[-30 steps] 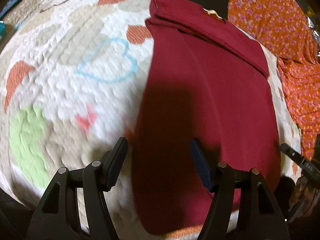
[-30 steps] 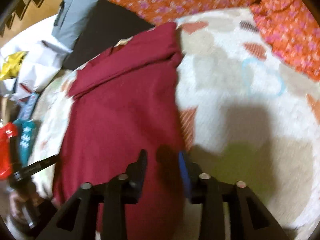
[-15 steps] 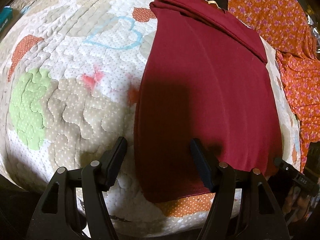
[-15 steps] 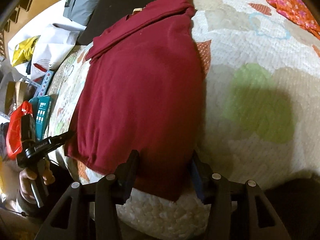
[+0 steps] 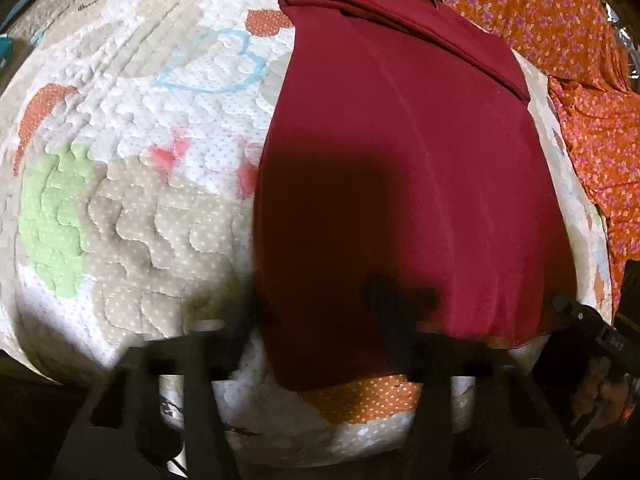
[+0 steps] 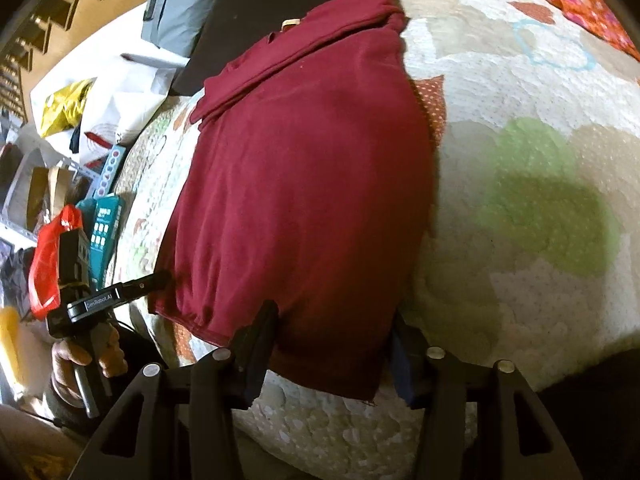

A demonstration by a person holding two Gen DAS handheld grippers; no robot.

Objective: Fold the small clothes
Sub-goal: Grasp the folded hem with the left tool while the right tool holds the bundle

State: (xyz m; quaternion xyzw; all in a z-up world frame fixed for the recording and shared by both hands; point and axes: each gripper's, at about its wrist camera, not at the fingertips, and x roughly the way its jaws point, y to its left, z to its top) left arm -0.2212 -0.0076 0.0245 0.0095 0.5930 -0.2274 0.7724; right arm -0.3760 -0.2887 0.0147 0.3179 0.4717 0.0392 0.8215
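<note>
A maroon shirt (image 5: 400, 152) lies flat on the quilted heart-pattern blanket (image 5: 140, 208), sleeves folded in and collar at the far end. My left gripper (image 5: 324, 320) is low at the shirt's near hem, its fingers smeared by blur. Its jaws are closing with the hem's left corner between them. From the right wrist view the shirt (image 6: 304, 168) runs away from me. My right gripper (image 6: 330, 344) straddles the hem's right corner, its jaws closing and the cloth still flat between the pads. The left gripper (image 6: 116, 292) shows there too, held in a hand (image 6: 88, 356).
Orange floral fabric (image 5: 560, 40) lies along the far right of the blanket. Beside the blanket's left edge are white plastic bags (image 6: 100, 100), a teal box (image 6: 104, 224), a red bag (image 6: 48, 264) and a grey bag (image 6: 176, 12). A black slab (image 6: 256, 12) lies beyond the collar.
Both grippers came toward the near hem and lower; each now has a hem corner between its fingers. The left gripper's fingers, sharp before, are now blurred.
</note>
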